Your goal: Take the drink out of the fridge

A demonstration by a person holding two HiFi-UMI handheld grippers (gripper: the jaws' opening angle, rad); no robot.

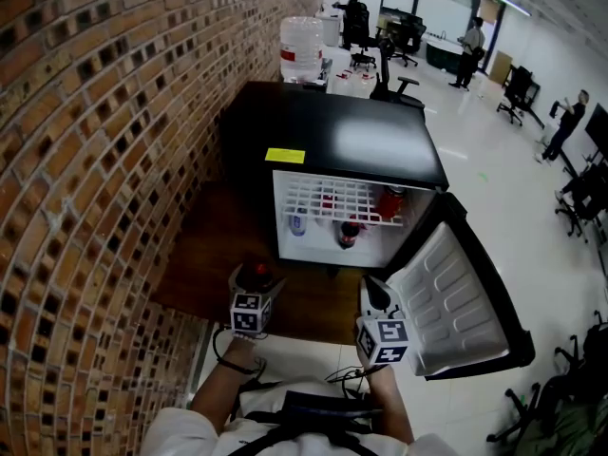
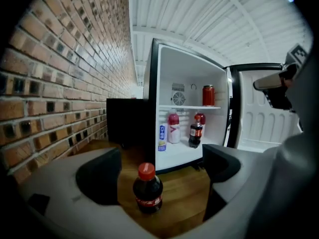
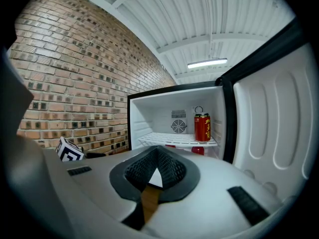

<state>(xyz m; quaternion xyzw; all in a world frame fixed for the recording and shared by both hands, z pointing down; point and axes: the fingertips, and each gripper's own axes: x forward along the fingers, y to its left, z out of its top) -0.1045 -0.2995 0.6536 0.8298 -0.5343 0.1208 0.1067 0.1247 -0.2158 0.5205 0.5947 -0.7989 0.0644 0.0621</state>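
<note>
A small cola bottle [image 2: 147, 188] with a red cap stands upright on the wooden platform [image 2: 184, 193] in front of the open mini fridge [image 1: 332, 131]. My left gripper [image 2: 159, 167] is open wide, with the bottle between the jaws and neither pad touching it. In the head view the bottle [image 1: 257, 274] shows just ahead of that gripper [image 1: 253, 289]. My right gripper [image 3: 157, 169] is shut on nothing and hangs level before the fridge opening, beside the door [image 1: 456, 293]. Inside are a red can [image 3: 202, 127] on the wire shelf and another cola bottle [image 2: 195, 132] below.
A brick wall [image 1: 95, 160] runs along the left. The fridge door swings out to the right. A pink-capped white bottle [image 2: 173, 128] and a small blue-labelled bottle [image 2: 162, 133] stand on the fridge floor. A water jug [image 1: 301, 47], office chairs and people are far behind.
</note>
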